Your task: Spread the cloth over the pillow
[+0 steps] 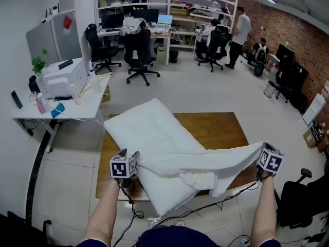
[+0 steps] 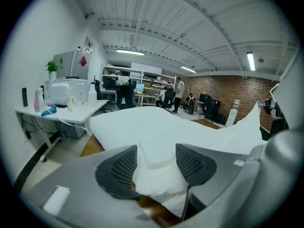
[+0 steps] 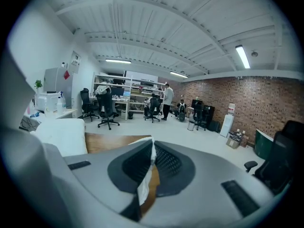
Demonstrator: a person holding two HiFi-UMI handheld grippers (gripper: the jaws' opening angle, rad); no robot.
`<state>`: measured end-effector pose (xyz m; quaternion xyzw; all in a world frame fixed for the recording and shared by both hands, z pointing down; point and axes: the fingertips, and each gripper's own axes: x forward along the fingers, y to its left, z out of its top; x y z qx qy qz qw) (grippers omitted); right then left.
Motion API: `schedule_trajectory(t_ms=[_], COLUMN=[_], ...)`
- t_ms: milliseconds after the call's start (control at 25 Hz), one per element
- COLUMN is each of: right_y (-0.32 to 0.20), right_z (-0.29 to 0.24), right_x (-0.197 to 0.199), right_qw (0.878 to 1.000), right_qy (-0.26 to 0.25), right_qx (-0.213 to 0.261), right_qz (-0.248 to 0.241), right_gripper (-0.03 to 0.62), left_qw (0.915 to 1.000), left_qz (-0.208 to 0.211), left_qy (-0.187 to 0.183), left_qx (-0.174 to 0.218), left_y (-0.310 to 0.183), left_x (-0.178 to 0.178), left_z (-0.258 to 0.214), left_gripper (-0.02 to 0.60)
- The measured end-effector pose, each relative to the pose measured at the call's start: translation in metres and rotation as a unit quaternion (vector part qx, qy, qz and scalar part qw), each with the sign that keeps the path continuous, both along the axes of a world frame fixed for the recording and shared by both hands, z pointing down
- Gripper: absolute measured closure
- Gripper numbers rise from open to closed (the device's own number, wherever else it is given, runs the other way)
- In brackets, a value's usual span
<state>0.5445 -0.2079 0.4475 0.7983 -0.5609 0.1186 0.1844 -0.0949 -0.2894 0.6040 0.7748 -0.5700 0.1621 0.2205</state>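
A long white pillow (image 1: 146, 122) lies slantwise on a low wooden table (image 1: 218, 127). A white cloth (image 1: 216, 161) hangs stretched over the pillow's near end, between my two grippers. My left gripper (image 1: 129, 153) is at the pillow's near left edge. In the left gripper view its jaws (image 2: 156, 152) stand wide apart, with a bunched corner of the cloth (image 2: 159, 175) lying loose between them. My right gripper (image 1: 262, 148) holds the other corner up off the table's right edge. In the right gripper view it (image 3: 152, 145) is shut on a thin fold of cloth (image 3: 144, 186).
A white desk (image 1: 77, 104) with a printer and bottles stands to the far left. Office chairs (image 1: 141, 55), shelving and people fill the back of the room. A black chair (image 1: 298, 205) stands near my right arm. Cables (image 1: 226, 199) trail on the floor in front.
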Motion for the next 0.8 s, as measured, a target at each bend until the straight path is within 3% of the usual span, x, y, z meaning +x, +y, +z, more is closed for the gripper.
schedule_trajectory(t_ms=[120, 200, 280, 480, 800], right_y=[0.002, 0.002, 0.001, -0.002, -0.013], right_z=[0.001, 0.002, 0.0, -0.002, -0.019], right_x=[0.0, 0.0, 0.0, -0.002, 0.0], right_qw=[1.0, 1.0, 1.0, 1.0, 1.0], right_qy=[0.002, 0.004, 0.006, 0.008, 0.013], right_qx=[-0.005, -0.006, -0.006, -0.005, 0.013], right_qz=[0.003, 0.002, 0.002, 0.0, -0.008], right_gripper=[0.579, 0.579, 0.579, 0.579, 0.579], left_qw=[0.9998, 1.0, 1.0, 0.9993, 0.9938], left_qz=[0.003, -0.003, -0.002, 0.008, -0.018], left_qy=[0.016, 0.006, 0.003, -0.004, -0.001], left_qx=[-0.007, -0.006, 0.006, 0.037, 0.109], left_y=[-0.002, -0.003, -0.003, -0.001, -0.012], left_x=[0.006, 0.003, 0.002, -0.002, -0.029], left_z=[0.004, 0.003, -0.003, -0.024, -0.096], left_gripper=[0.339, 0.493, 0.561, 0.566, 0.571])
